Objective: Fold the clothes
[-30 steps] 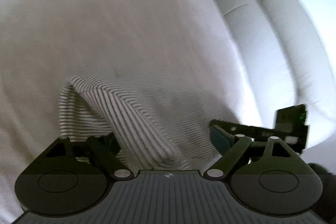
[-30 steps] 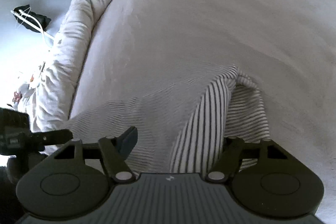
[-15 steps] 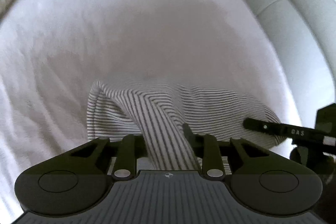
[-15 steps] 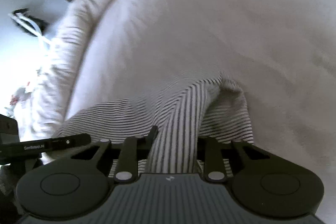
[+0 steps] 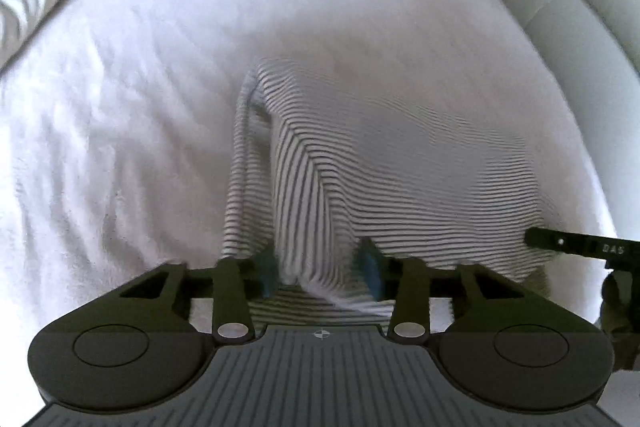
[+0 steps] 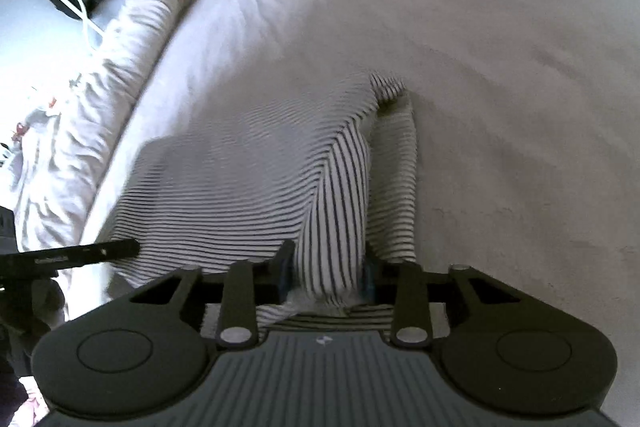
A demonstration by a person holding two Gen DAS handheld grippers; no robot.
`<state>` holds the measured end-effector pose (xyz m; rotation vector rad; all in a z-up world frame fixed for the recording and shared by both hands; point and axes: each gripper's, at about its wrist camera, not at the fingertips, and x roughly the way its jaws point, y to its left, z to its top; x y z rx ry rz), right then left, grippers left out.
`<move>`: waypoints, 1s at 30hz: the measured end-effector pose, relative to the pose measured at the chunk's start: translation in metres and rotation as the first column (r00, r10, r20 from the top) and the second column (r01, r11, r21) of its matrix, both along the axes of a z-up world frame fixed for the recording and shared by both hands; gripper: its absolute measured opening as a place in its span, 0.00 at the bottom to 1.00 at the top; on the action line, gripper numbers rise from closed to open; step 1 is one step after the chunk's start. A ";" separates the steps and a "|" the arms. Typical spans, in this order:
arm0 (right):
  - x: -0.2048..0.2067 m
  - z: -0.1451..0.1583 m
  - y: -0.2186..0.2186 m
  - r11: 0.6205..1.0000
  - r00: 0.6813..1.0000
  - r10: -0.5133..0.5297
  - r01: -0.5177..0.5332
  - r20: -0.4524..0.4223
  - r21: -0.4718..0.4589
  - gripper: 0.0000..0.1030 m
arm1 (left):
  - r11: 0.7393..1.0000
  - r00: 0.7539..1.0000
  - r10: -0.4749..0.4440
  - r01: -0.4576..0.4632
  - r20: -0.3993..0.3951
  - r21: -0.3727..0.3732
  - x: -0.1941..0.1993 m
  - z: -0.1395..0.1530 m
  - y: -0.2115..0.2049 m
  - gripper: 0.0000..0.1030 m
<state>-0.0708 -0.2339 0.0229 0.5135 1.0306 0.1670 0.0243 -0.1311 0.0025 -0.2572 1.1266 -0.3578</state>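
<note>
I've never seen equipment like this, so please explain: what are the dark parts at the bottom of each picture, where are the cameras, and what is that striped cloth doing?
There is no robot here. A person holds a two-finger gripper in each hand, and each carries a wide-angle camera looking forward along its fingers; the dark parts are the grippers' bodies. One picture comes from the left gripper, the other from the right gripper. Both pinch bunched corners of a black-and-white striped fabric garment, raised off a white fabric bed cover; the left's jaws have just eased open slightly. The black bar at each picture's edge is the other gripper.
</note>
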 end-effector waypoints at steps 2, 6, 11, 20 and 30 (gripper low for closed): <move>-0.004 0.018 0.002 1.000 0.999 0.025 -0.025 0.040 0.002 0.26 | 0.999 0.999 -0.004 0.002 0.035 0.045 -0.006 0.015 -0.004 0.44; -0.008 0.025 0.008 0.991 0.998 0.060 -0.057 0.021 -0.119 0.63 | 0.988 0.988 0.001 -0.025 0.155 0.153 -0.017 0.041 -0.021 0.78; -0.026 0.033 0.028 0.970 0.989 0.041 -0.006 0.143 -0.241 0.84 | 0.993 0.962 -0.064 0.035 0.266 0.112 -0.025 0.050 -0.046 0.94; -0.013 -0.030 0.081 0.951 0.982 0.094 -0.040 0.162 -0.308 1.00 | 0.955 0.986 -0.093 0.048 0.142 0.293 -0.016 -0.025 -0.075 1.00; -0.012 -0.020 0.079 0.940 0.983 0.159 -0.123 0.090 -0.319 1.00 | 0.961 0.988 -0.072 0.033 0.135 0.274 -0.033 -0.018 -0.043 1.00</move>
